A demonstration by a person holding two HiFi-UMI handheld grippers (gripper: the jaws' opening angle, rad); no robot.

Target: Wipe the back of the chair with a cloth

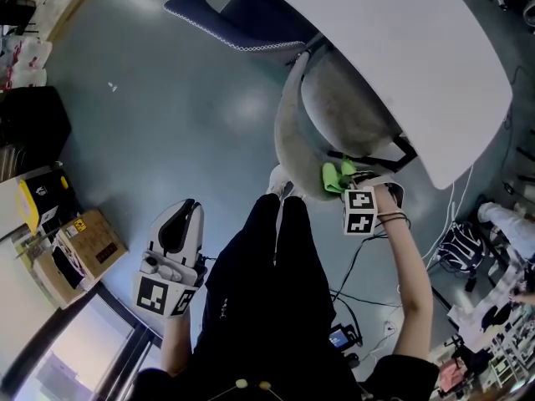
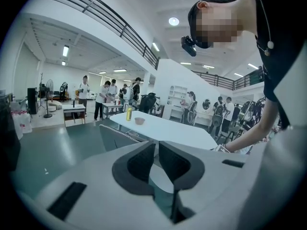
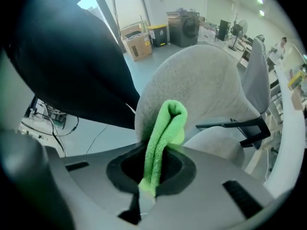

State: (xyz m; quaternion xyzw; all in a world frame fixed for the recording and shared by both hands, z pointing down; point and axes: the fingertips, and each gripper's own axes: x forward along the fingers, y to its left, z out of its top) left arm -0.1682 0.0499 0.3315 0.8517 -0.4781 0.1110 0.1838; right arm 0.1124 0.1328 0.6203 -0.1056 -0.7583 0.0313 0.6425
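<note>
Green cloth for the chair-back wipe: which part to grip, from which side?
Grip the bunched loose end, as the right gripper does now, shut on the green cloth. Folded double, its rounded fold sticks out past the jaws as a soft pad. Come at the grey chair back from behind, fold end leading.

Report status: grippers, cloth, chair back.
Right gripper shut on green cloth. Cloth up against the grey chair back. Left gripper shut, empty, off to the side. White table overhangs the seat, not the back.
</note>
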